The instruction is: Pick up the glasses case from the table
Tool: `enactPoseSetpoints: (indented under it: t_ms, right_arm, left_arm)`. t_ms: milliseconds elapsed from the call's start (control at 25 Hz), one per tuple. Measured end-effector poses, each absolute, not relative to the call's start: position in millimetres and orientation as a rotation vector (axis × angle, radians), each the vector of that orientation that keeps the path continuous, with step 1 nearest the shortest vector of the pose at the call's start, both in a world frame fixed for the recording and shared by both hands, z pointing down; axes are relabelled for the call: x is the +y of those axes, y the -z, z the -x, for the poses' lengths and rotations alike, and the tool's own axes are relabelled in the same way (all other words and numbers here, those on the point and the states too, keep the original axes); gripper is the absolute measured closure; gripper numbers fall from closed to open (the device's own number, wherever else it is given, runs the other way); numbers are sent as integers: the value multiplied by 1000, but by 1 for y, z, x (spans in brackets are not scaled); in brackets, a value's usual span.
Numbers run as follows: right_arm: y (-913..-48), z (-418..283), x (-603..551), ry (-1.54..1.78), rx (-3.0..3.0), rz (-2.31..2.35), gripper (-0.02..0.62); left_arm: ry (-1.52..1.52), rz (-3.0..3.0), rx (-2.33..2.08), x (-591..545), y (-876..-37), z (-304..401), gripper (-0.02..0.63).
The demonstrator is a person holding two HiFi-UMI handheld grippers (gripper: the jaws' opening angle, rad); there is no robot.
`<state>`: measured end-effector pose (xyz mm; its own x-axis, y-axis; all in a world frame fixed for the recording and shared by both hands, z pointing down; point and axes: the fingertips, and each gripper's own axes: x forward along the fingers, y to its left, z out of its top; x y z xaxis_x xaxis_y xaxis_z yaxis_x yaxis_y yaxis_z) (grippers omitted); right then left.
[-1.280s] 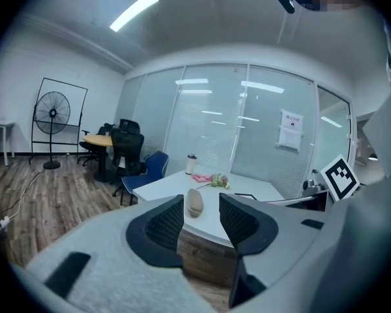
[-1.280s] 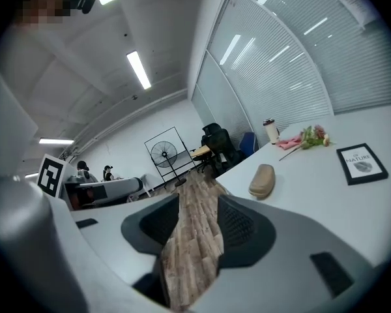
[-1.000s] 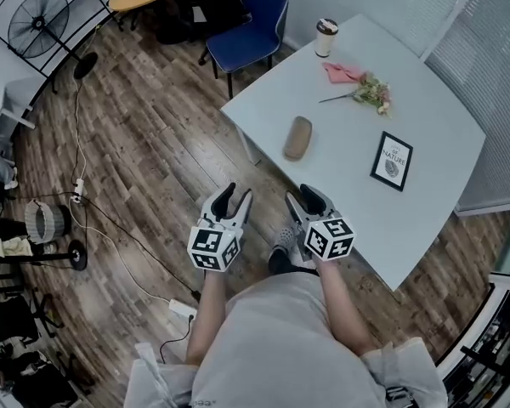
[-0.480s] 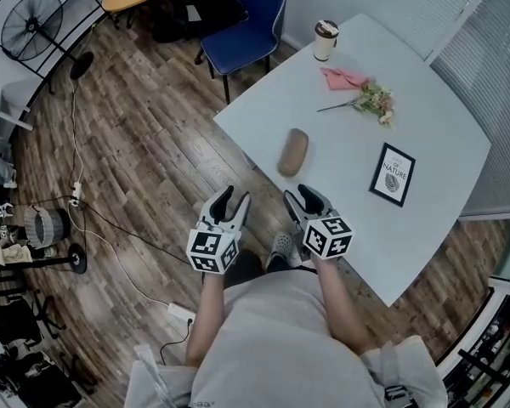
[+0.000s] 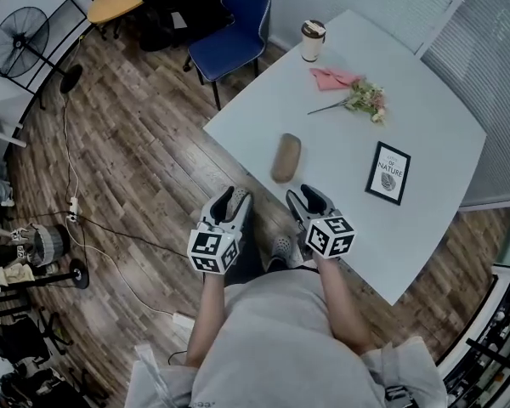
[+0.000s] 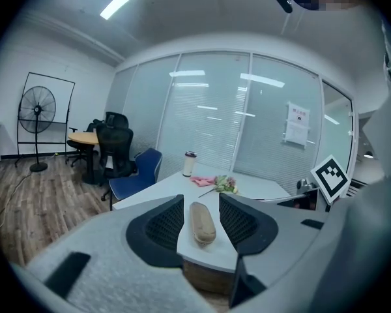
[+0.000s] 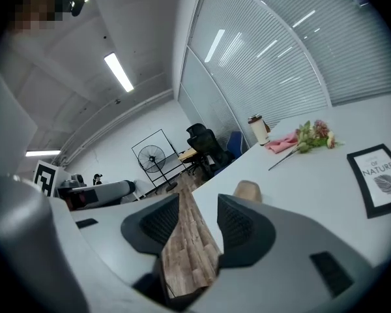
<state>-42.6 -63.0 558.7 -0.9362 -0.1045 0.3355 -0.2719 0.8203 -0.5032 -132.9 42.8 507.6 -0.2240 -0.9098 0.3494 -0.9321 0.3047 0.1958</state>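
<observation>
**Grippers.** The left gripper [image 5: 235, 196] is held over the wooden floor [image 5: 136, 160], short of the table [image 5: 433, 134] edge. In the left gripper view its jaws are seen standing moderately apart with nothing gripped. The case is framed in the gap between them but lies ahead on the table, clear of both pads. The right gripper [image 5: 311, 196] is held level with the left, at the table's near edge. Its jaws are likewise moderately apart and empty. In the right gripper view only floor and the table edge are seen between them, and the end of the case shows just above the right-hand jaw. Both grippers are pointed towards the table and tilted slightly down.

**Task item.** The case [image 5: 286, 157], tan and oblong, is found lying flat on the table close to the near edge. It sits just ahead of the two grippers and roughly between their lines, and is touched by neither. Its long axis runs away from the person.

**Other items on the table.** A framed card [image 5: 388, 172] lies to the right of the case, well apart from it. Flowers [image 5: 365, 99] and a pink napkin [image 5: 331, 77] lie further back, and a cup [image 5: 312, 40] stands at the far corner.

**Surroundings.** A blue chair [image 5: 234, 24] and a fan [image 5: 17, 41] are noted on the floor beyond the table.
</observation>
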Motion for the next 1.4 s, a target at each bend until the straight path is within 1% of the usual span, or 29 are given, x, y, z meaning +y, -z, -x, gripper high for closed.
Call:
enactPoseSetpoints:
  t_ms: [440,800,1040,1400]
  right_arm:
    - [-569,54,-99,-853,-2657,-475,414]
    - [-596,91,-135,-930,-2560,-675,414]
    - [-613,107,-152,-961,-2491,-799,413]
    - [-653,106,-169,-1008,-2391,-972,400]
  left_arm:
    - [-95,-1768,-2093,-11,-506,160,448]
    - [-143,-1885,-1943,-61,-518,219,448]
    - [-176,-1962,-1788,-94,-539,240,448]
    - [-246,-2048,-1587,-117,-580,257,448]
